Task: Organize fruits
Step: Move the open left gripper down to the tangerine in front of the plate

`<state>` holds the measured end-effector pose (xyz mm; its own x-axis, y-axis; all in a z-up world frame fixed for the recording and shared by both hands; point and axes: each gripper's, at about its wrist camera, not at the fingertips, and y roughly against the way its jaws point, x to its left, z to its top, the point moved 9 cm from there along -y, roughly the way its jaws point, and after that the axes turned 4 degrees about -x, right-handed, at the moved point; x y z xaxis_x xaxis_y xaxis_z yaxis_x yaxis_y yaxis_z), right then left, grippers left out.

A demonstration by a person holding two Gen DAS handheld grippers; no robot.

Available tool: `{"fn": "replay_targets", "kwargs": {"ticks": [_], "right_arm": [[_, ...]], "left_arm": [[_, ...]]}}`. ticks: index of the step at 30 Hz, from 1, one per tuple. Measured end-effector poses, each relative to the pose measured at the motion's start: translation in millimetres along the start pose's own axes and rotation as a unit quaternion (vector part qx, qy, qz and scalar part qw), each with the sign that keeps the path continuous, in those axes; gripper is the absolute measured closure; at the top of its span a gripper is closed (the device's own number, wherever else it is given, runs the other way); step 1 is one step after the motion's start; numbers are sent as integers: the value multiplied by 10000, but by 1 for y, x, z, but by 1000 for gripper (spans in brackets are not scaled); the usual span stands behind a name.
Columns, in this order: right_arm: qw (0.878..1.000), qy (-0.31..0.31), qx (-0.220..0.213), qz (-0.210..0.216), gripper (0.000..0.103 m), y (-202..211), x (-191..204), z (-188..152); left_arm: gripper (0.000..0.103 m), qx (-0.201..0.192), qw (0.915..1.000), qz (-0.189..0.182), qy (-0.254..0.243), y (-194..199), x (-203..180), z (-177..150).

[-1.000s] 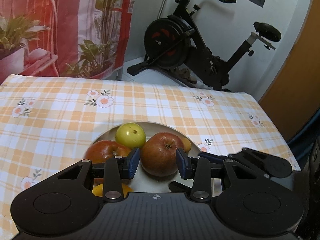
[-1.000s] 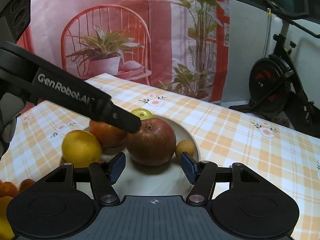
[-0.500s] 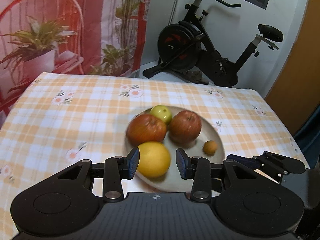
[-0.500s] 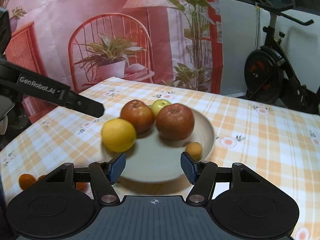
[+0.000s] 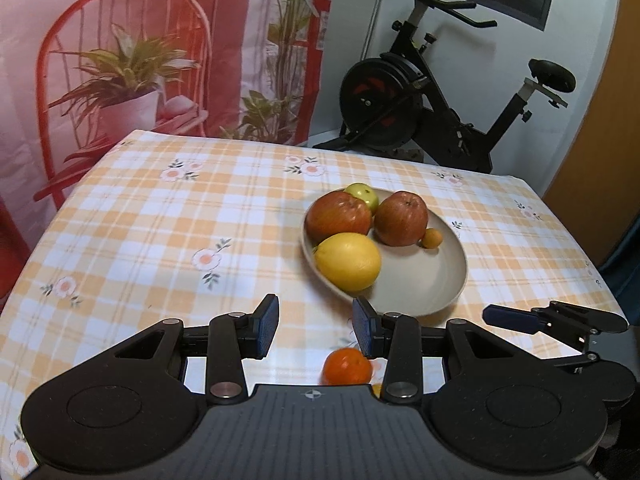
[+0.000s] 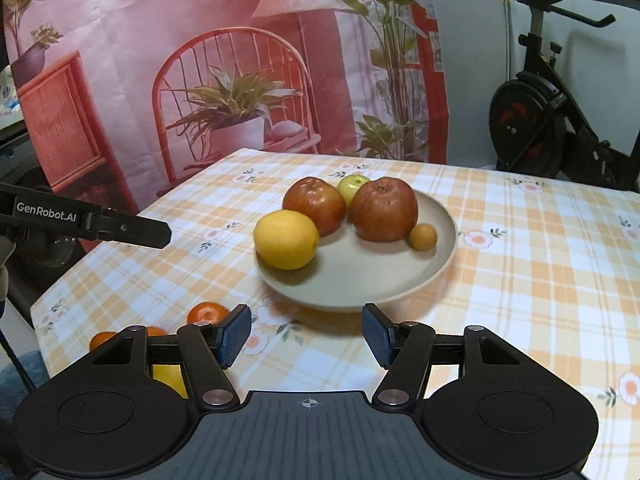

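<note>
A beige plate (image 5: pixel 424 284) on the checked tablecloth holds two red apples (image 5: pixel 338 216) (image 5: pixel 401 218), a green apple (image 5: pixel 363 196), a yellow lemon (image 5: pixel 347 262) and a small orange fruit (image 5: pixel 432 238). My left gripper (image 5: pixel 315 326) hangs open and empty short of the plate's near rim, with a tangerine (image 5: pixel 347 366) on the cloth under it. In the right wrist view the same plate (image 6: pixel 360 284) lies ahead of my right gripper (image 6: pixel 307 338), which is open and holds nothing. Loose tangerines (image 6: pixel 208 313) and a yellow fruit (image 6: pixel 170 376) lie at its lower left.
The tablecloth (image 5: pixel 160 240) stretches bare to the left of the plate. An exercise bike (image 5: pixel 420 96) stands behind the table, beside a pink printed backdrop (image 6: pixel 200 60). The right gripper's finger (image 5: pixel 516 318) reaches in at the left view's lower right.
Both grippers have drawn back from the plate, which now looks smaller and farther off. The loose tangerines at the table's near edge have come into view.
</note>
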<state>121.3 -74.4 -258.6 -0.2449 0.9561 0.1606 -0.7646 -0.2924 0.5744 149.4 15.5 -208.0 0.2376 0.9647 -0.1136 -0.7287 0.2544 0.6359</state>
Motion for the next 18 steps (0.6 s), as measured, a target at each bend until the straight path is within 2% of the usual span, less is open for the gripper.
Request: {"fn": "replay_targets", "kwargs": {"ticks": [18], "right_arm": [[9996, 207, 171, 124, 46, 2, 30, -4]], "left_arm": [[61, 4, 9986, 109, 508, 21, 41, -28]]}}
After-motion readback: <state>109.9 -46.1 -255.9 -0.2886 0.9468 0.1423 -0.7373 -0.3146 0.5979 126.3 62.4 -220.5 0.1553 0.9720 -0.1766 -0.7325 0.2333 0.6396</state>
